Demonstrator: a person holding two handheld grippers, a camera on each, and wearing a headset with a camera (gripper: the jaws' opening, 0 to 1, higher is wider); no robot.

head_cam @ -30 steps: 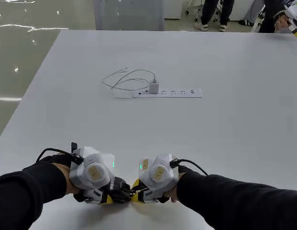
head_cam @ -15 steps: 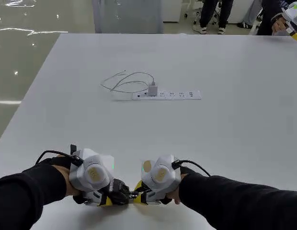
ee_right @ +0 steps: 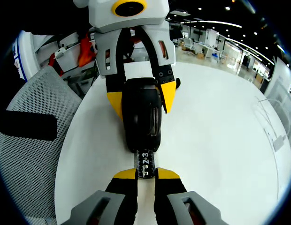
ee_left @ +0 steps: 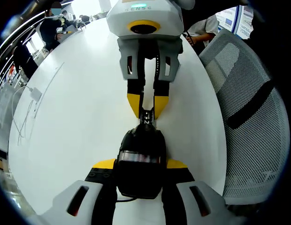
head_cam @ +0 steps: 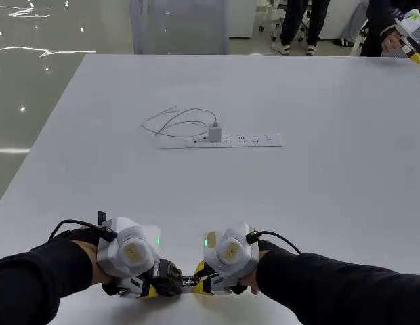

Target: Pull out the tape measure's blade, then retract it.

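The black tape measure case (ee_left: pixel 141 159) sits clamped between the yellow-tipped jaws of my left gripper (ee_left: pixel 138 165). Its case (ee_right: pixel 142 117) faces me in the right gripper view, lying on the white table. A short length of blade (ee_right: pixel 145 165) with black numerals sticks out of it. My right gripper (ee_right: pixel 145 174) is shut on the blade's end. In the head view my left gripper (head_cam: pixel 152 288) and right gripper (head_cam: pixel 200 284) meet nose to nose at the table's near edge, the blade (head_cam: pixel 190 279) bridging the small gap between them.
A white power strip (head_cam: pixel 234 141) with a plugged-in charger and a looped white cable (head_cam: pixel 176 118) lies mid-table. People stand beyond the far edge. A grey mesh chair (ee_left: pixel 244 117) is close behind the near edge. The table (head_cam: pixel 298 101) is broad and white.
The two grippers have drawn slightly apart, and a short stretch of blade now shows between them. The head camera has tipped down a little.
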